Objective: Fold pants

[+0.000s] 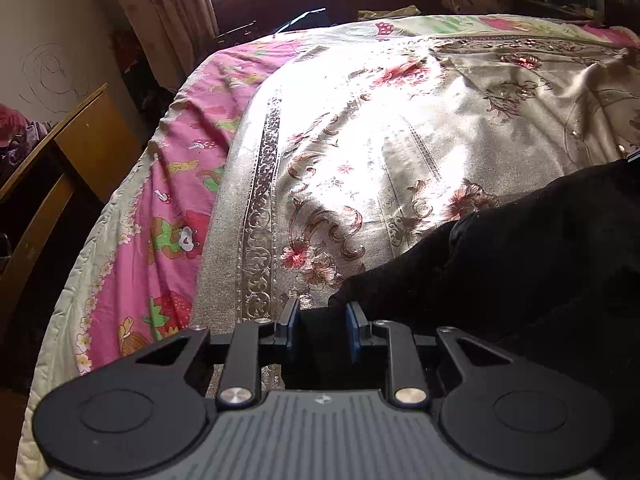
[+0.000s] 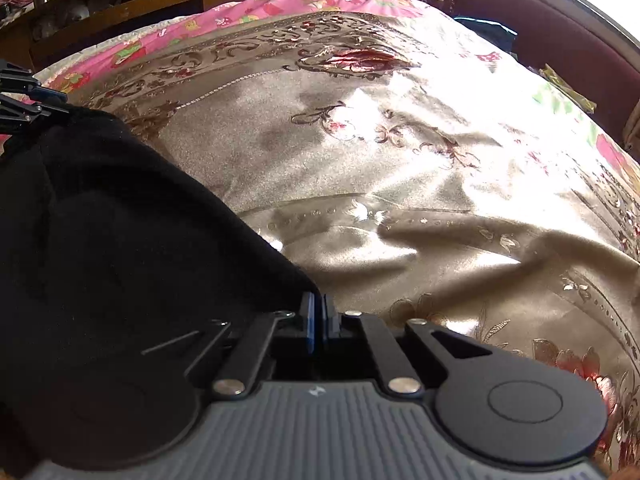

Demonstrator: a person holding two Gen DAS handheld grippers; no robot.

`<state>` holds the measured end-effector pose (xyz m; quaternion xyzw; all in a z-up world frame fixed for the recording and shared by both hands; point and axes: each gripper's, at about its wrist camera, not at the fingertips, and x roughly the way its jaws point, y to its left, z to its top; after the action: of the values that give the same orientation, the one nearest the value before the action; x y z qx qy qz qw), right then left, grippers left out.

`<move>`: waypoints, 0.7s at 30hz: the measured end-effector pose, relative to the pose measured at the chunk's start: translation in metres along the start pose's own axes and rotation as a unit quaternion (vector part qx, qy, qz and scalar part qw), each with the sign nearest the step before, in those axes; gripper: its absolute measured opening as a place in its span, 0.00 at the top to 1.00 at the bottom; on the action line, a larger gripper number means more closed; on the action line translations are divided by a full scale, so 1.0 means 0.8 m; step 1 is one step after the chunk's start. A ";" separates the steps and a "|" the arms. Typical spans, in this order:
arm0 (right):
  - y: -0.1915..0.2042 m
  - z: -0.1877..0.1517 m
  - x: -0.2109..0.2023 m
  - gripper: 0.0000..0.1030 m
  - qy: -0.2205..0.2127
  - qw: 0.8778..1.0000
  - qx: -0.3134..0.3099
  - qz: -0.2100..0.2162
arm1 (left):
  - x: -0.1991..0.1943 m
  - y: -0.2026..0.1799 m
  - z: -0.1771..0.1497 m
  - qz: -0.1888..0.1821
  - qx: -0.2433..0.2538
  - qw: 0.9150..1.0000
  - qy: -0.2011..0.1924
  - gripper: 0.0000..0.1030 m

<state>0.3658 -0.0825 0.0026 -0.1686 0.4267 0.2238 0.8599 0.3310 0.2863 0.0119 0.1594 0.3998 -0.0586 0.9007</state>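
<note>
The black pants [image 1: 520,272] lie on a bed, on a shiny beige floral bedspread [image 1: 360,140], stretched between the two grippers. In the left wrist view a corner of the cloth sits pinched between the blue pads of the left gripper [image 1: 320,332], the rest spreading away to the right. In the right wrist view the pants [image 2: 120,220] fill the left side, and the right gripper [image 2: 318,326] has its jaws pressed together on the fabric's edge. The cloth is dark, soft-looking and bunched in folds. A pink cartoon quilt [image 1: 160,208] lies under the bedspread, with a wooden chair [image 1: 60,152] beside the bed.
</note>
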 end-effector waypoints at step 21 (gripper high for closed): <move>0.127 -0.108 -0.177 0.65 -0.038 0.994 -0.098 -0.037 | -0.202 -0.051 -0.169 -0.016 -0.051 0.997 -0.050 0.72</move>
<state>0.1793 -0.0729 0.0568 -0.2587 0.3630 0.2390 0.8627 0.1180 0.2892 0.0362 0.1037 0.3593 -0.0607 0.9254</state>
